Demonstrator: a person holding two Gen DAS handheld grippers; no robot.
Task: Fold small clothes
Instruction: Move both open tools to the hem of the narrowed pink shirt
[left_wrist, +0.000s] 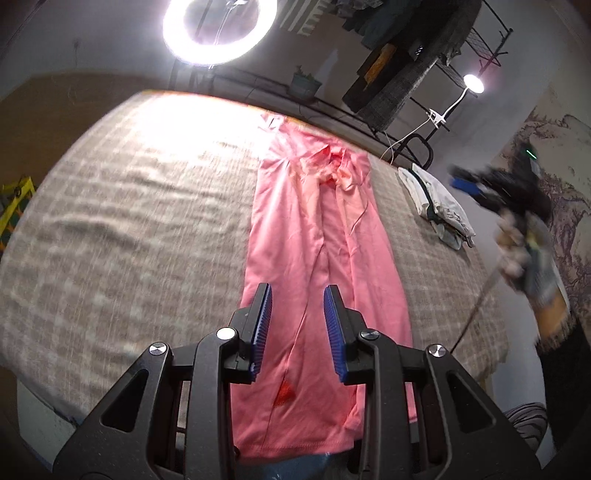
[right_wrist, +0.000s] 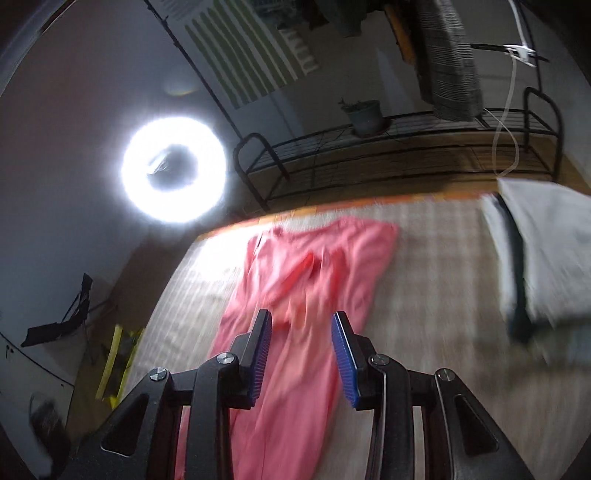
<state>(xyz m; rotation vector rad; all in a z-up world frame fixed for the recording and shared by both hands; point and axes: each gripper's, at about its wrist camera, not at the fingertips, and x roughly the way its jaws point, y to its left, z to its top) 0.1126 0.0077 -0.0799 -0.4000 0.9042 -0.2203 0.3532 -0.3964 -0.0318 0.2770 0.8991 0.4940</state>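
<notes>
The pink garment (left_wrist: 317, 258) lies stretched out in a long, narrow strip on the checked bedcover (left_wrist: 129, 221), its sides folded in toward the middle and its bunched collar at the far end, close to the bedcover's far edge. The near hem reaches the bedcover's near edge, beneath your left gripper (left_wrist: 298, 328).

Your left gripper stands spread fairly wide with nothing between its blue pads (left_wrist: 263, 328); the pink garment runs straight ahead under the gap, and whether the pads touch the cloth cannot be told. Your right gripper (right_wrist: 303, 354) is likewise spread wide and empty, poised over the pink garment's middle, with the collar end ahead of it; this view is blurred, so contact cannot be judged. From the left wrist view, your right gripper (left_wrist: 495, 192) shows as a dark blur off to the right of the garment, over the bedcover's right edge.

To the left of the pink garment the bedcover is a broad open stretch. To its right, a strip of bedcover separates it from a stack of folded light clothes (left_wrist: 439, 199) near the right edge. Beyond the far edge stand a ring light (left_wrist: 219, 33) and a black wire rack (right_wrist: 399, 147).
</notes>
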